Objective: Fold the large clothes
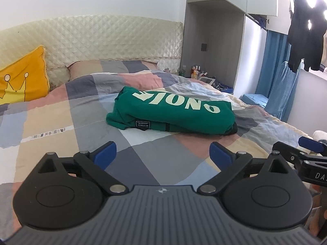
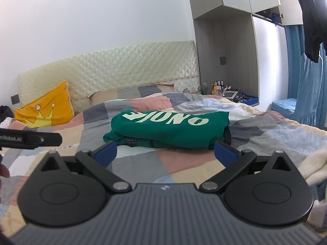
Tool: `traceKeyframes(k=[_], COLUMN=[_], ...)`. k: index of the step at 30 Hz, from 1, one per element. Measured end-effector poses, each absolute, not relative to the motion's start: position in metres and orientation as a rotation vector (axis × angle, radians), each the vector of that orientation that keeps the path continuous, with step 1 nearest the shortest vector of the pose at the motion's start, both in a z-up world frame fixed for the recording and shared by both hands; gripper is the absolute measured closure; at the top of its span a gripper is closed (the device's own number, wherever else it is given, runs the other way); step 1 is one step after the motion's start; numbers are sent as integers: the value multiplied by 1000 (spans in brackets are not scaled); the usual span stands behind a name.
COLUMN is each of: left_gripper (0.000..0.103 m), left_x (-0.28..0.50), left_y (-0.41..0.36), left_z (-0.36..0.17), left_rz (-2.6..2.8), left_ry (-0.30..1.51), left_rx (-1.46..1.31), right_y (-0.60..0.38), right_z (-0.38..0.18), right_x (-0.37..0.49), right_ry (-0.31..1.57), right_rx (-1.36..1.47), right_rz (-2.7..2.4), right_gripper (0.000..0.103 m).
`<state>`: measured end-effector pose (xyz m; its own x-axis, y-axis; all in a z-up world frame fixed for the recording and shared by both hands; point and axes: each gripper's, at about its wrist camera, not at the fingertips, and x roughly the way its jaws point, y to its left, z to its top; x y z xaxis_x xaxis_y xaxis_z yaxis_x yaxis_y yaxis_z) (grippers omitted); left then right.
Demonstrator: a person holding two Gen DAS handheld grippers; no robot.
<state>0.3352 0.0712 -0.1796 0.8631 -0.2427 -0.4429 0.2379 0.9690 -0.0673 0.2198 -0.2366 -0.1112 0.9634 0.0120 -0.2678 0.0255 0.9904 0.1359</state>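
Both claws, your left gripper (image 1: pixel 162 153) and right gripper (image 2: pixel 165 153), stand wide open, empty. Folded green cotton sweatshirt with pale lettering (image 1: pixel 173 112) lies mid-bed on patchwork quilt (image 1: pixel 51 122): soft, limp, fairly light; grip its thick folded edges.

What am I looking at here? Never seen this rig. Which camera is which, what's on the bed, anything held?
No robot arm: a person holds a two-finger gripper in each hand, each with a fisheye camera looking along its fingers. One picture is from the left gripper, the other from the right gripper. Both have blue pads spread wide, with nothing between them, so nothing is held. Ahead, on the patchwork bed, lies a green top, already folded into a compact bundle with pale lettering facing up. A yellow pillow leans at the headboard.
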Motion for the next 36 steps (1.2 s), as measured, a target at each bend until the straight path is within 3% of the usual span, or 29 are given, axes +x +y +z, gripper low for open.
traceKeyframes(k=[36], left_gripper=[4], left_x=[332], left_y=[77], left_z=[-173], left_rz=[-231], left_ry=[469], left_rx=[-45], right_y=[-241], right_z=[-114], right_x=[224], right_ry=[284], right_rx=[151], right_rz=[-40], right_gripper=[0])
